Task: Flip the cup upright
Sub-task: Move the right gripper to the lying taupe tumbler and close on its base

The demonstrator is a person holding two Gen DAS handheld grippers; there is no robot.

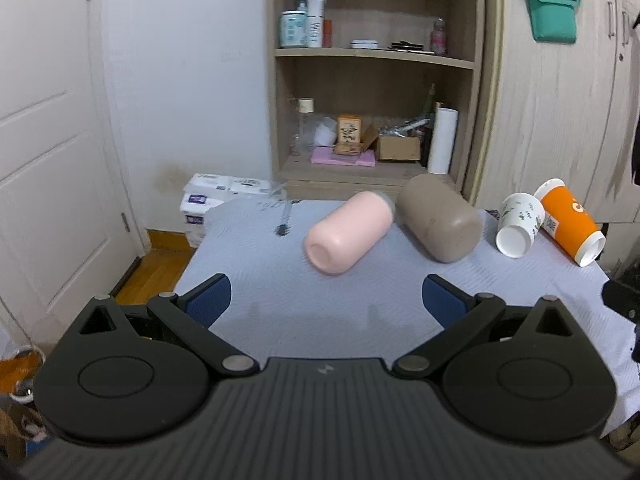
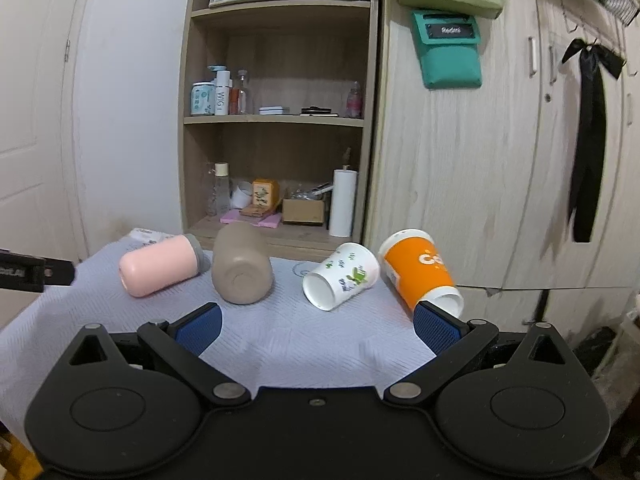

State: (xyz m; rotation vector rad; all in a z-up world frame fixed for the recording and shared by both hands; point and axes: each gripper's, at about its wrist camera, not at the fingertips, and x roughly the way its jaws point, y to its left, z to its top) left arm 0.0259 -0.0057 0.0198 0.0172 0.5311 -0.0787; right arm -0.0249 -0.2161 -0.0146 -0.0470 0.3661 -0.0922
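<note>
Several cups lie on their sides on a table with a pale blue cloth (image 1: 320,320). From left to right: a pink cup (image 1: 348,236) (image 2: 160,270), a taupe cup (image 1: 440,218) (image 2: 240,266), a white paper cup with green prints (image 1: 520,224) (image 2: 340,276), and an orange paper cup (image 1: 570,220) (image 2: 418,270). My left gripper (image 1: 326,304) is open and empty, just short of the pink cup. My right gripper (image 2: 316,328) is open and empty, just short of the white cup; its right finger (image 2: 436,330) is near the orange cup's mouth.
A wooden shelf unit (image 1: 376,80) with bottles and boxes stands behind the table. A wardrobe (image 2: 500,160) is at the right, a white door (image 1: 52,160) at the left. Tissue packs (image 1: 216,196) lie beyond the table's left corner. A pen (image 1: 285,220) lies on the cloth.
</note>
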